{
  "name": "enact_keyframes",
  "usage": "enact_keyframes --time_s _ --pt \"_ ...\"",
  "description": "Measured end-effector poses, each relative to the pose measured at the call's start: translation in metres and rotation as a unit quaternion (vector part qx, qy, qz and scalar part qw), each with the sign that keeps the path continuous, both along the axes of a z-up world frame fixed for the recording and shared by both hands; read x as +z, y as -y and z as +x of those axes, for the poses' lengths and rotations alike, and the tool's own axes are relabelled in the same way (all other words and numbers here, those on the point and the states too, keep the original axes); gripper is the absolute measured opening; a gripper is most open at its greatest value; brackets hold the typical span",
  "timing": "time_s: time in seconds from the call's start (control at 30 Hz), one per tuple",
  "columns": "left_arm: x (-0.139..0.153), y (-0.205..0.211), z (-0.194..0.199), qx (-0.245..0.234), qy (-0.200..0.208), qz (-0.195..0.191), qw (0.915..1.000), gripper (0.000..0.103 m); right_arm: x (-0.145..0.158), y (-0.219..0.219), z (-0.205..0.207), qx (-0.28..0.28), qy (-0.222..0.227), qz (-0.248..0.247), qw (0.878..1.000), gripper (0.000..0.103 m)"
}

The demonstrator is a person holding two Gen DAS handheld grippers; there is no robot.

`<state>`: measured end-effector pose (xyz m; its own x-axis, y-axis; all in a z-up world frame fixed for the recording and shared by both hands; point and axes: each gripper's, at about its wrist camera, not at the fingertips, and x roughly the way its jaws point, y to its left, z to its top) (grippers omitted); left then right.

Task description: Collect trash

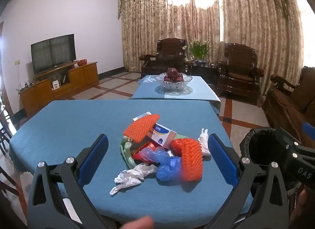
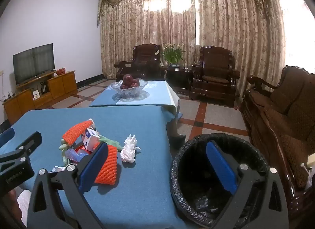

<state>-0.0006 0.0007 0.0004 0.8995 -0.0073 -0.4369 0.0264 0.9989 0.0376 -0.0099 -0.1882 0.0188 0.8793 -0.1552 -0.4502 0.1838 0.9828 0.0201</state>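
A pile of trash lies on the blue table [image 1: 69, 122]: two orange foam nets [image 1: 140, 128] [image 1: 191, 162], a small white and blue box [image 1: 164, 133], blue plastic [image 1: 167, 164], crumpled white tissue [image 1: 130, 177] and a white wad [image 1: 203, 142]. My left gripper [image 1: 158, 158] is open just above the table, with the pile between its blue pads and untouched. My right gripper [image 2: 157, 168] is open too, holding nothing. Its left pad is in front of an orange net [image 2: 108, 166] and its right pad over the black-lined trash bin [image 2: 196, 138] beside the table's right edge.
A second blue table carries a glass bowl of apples [image 1: 173, 80]. Dark wooden armchairs [image 1: 238, 71] stand by the curtains, a wooden sofa [image 2: 285, 110] to the right of the bin, and a TV on a cabinet [image 1: 53, 51] at the left wall. Tiled floor lies between.
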Motion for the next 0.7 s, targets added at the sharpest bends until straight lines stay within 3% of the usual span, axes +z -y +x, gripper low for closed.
enact_keyframes --time_s 0.3,0.63,0.7 --pt "-0.003 0.005 0.001 -0.012 -0.006 0.012 0.9998 0.098 -0.001 0.000 0.000 0.000 0.002 0.003 1.000 0.097" --pt "0.019 -0.001 -0.003 -0.003 0.005 0.006 1.0000 0.098 0.000 0.001 0.000 0.000 0.003 0.002 1.000 0.097" --pt "0.009 0.002 -0.006 -0.002 0.007 0.003 1.0000 0.098 0.000 0.001 0.000 0.000 0.003 0.003 1.000 0.097"
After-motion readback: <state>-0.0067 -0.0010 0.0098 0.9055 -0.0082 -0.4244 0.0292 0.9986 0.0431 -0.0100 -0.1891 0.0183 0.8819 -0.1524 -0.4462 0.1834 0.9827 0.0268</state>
